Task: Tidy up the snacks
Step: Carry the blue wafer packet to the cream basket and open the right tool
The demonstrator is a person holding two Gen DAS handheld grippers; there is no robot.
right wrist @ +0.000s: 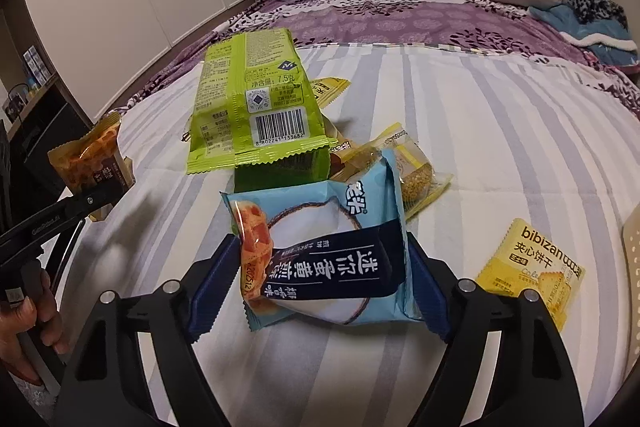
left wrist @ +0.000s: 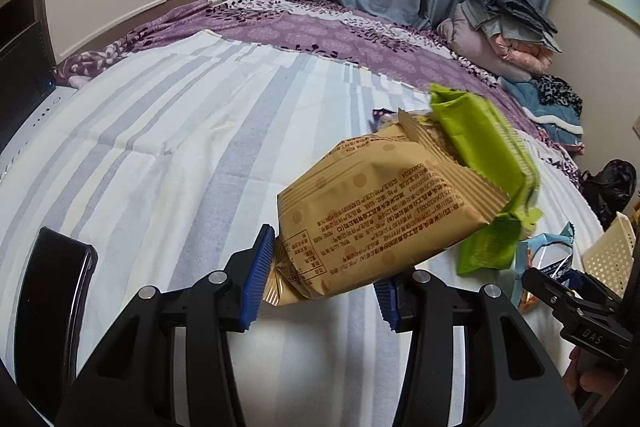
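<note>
snacks: loose packets gathered on a striped sheet spread over a bed.
- tan packet: clenched at one end in the left hand-held gripper, blue pads pinching it; it hangs clear of the sheet.
- blue coconut packet: lies between the jaws of the right hand-held gripper; the pads stand at both its edges, yet whether they press it i cannot tell. it appears to rest on the sheet.
- green packet: propped just behind the blue one, barcode side up.
- small clear-wrapped cake: beside the green packet, touching the heap.
- yellow biscuit packet: apart to the right, flat on the sheet.
- perforated cream basket: at the right edge, only partly in view.

step in hand, by judgement: picking up, one packet per hand, left taken and right being taken. next move calls for a firm grip on the slippery blue wrapper, then carrying both toward the basket, likely the destination.
</note>
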